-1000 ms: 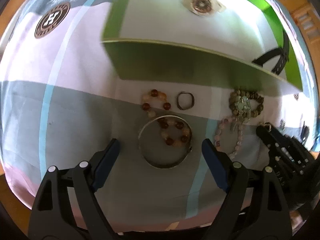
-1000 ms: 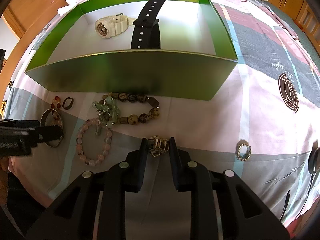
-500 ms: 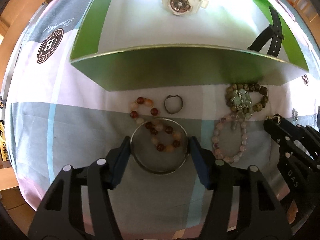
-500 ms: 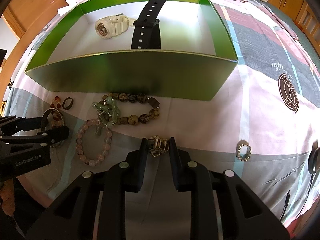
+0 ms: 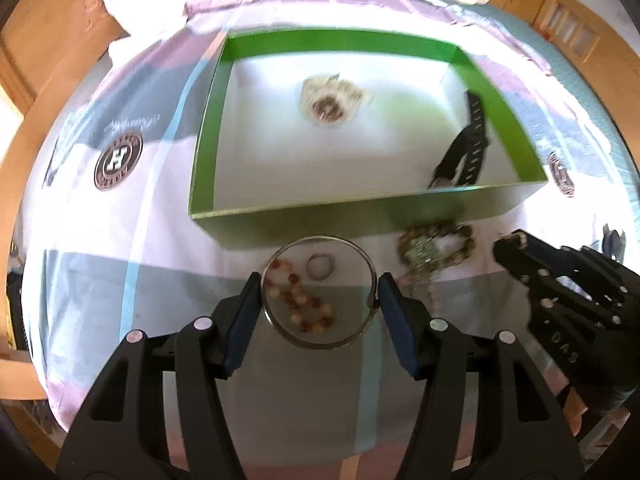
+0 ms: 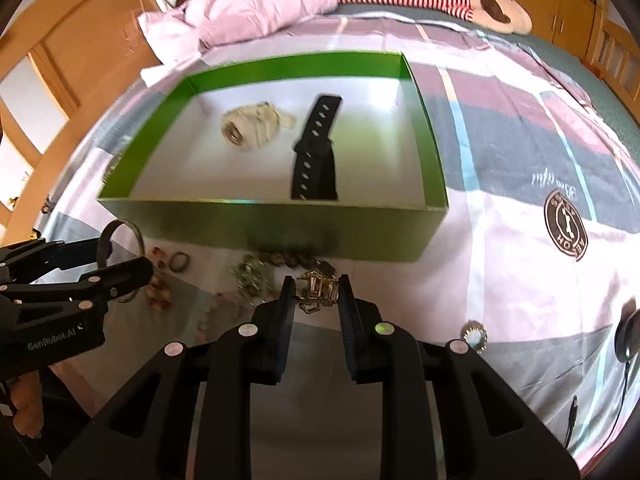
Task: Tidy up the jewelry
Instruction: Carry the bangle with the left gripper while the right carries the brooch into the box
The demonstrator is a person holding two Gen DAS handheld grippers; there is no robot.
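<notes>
On the bed (image 5: pixel 120 248), with its pink, grey and white patchwork cover, the green box (image 6: pixel 280 220) serves as the landmark. Seen from the right wrist, left of the box's near left corner, the left gripper (image 5: pixel 318 304) pinches a thin silver bangle (image 5: pixel 320 292) across its width, blue pads pressed on either side; in the left wrist view the bangle looks lifted off the cover, since the red bead bracelet (image 5: pixel 300 300) and a small dark ring (image 5: pixel 319 267) show through its hoop on the bedding below. Inside the box, on its white floor, a cream watch (image 6: pixel 252 128) lies toward the left, and a black watch strap (image 6: pixel 316 160) lies to the right of it, running from the middle toward the near wall. In front of the near wall, about at its middle, a dark stone-bead bracelet (image 6: pixel 288 258) lies with a green charm piece (image 6: pixel 252 276) over it, blurred, and pale pink beads (image 6: pixel 208 316) trail nearer the camera. Just in front of these, the right gripper (image 6: pixel 318 292) is closed on a small gold clip-like piece of jewelry (image 6: pixel 316 290), its black fingers (image 6: pixel 280 320) squeezing it from both sides. Farther right, in front of the box's near right corner, a round sparkly brooch or ring (image 6: pixel 474 336) rests on the cover, well apart from the box.
</notes>
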